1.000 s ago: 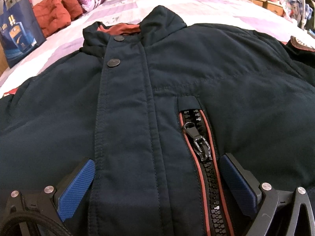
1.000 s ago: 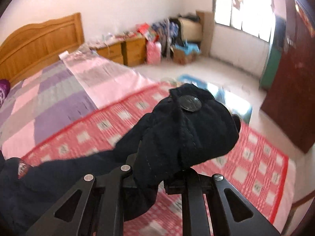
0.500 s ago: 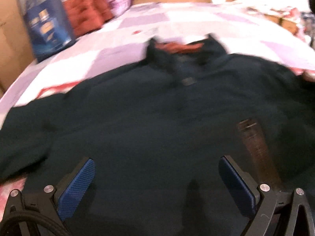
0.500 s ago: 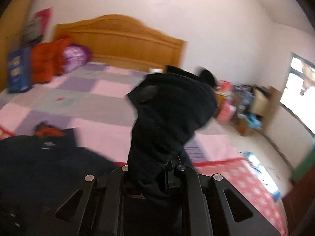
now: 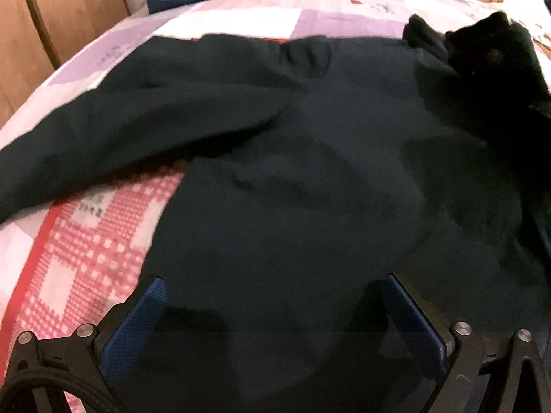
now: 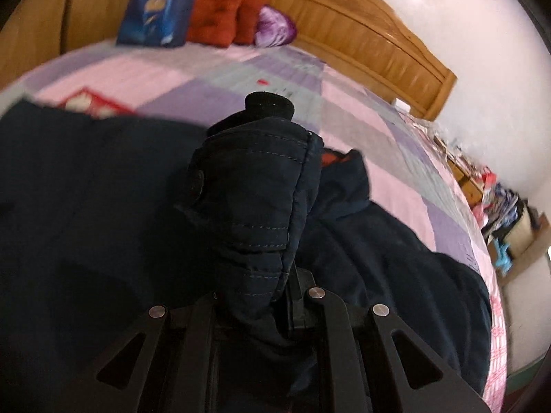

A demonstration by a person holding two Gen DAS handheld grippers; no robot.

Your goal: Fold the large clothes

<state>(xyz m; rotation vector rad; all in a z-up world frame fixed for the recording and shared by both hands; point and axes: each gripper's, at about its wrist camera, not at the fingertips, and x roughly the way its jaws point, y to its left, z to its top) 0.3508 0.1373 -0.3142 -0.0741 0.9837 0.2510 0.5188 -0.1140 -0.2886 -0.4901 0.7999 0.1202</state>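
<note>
A large dark navy jacket (image 5: 292,179) lies spread on the bed. Its left sleeve (image 5: 103,130) stretches out to the left over the bedspread. My left gripper (image 5: 272,313) is open, its blue pads (image 5: 134,327) wide apart just above the jacket's lower body, holding nothing. My right gripper (image 6: 255,296) is shut on the right sleeve's cuff (image 6: 255,206), which stands up between the fingers over the jacket's body (image 6: 86,206). The cuff also shows in the left wrist view (image 5: 496,58) at the upper right. The collar (image 6: 344,175) lies just beyond the cuff.
The bed has a pink and purple patchwork cover (image 6: 224,79) and a red checked blanket (image 5: 79,241). A blue bag (image 6: 158,7), red cushions (image 6: 224,13) and a wooden headboard (image 6: 361,44) are at the far end. Clutter and cabinets (image 6: 489,186) stand along the right.
My right gripper has swung the sleeve cuff from beside the bed across over the jacket's body. My left gripper has moved left, from over the front zipper to the jacket's left side.
</note>
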